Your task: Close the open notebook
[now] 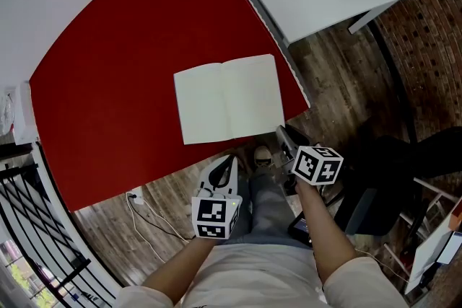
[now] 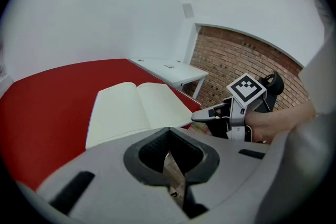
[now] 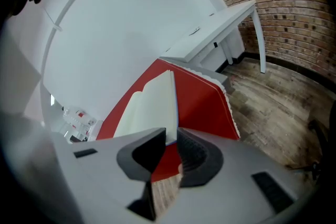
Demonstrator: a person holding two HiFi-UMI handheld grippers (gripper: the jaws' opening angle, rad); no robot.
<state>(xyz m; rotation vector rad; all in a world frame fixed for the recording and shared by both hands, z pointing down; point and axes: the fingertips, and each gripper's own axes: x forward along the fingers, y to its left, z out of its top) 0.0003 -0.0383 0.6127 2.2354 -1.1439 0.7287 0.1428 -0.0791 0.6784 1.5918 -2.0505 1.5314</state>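
Notebook, open, lying flat near red table's edge: we are judging it light, pages floppy. Right gripper, jaws half-spread, is bracketing the right cover's corner, the likeliest hold, without pinching it; left gripper is hanging, jaws pressed together.

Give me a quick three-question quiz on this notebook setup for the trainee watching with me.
1. True or false: the notebook lies closed.
2. Which sits nearer the notebook's edge, the left claw or the right claw?
3. The table under the notebook is: A white, B red, C bare wood.

Key: 1 false, it lies open and flat; 2 the right claw, at the near right corner; 3 B.
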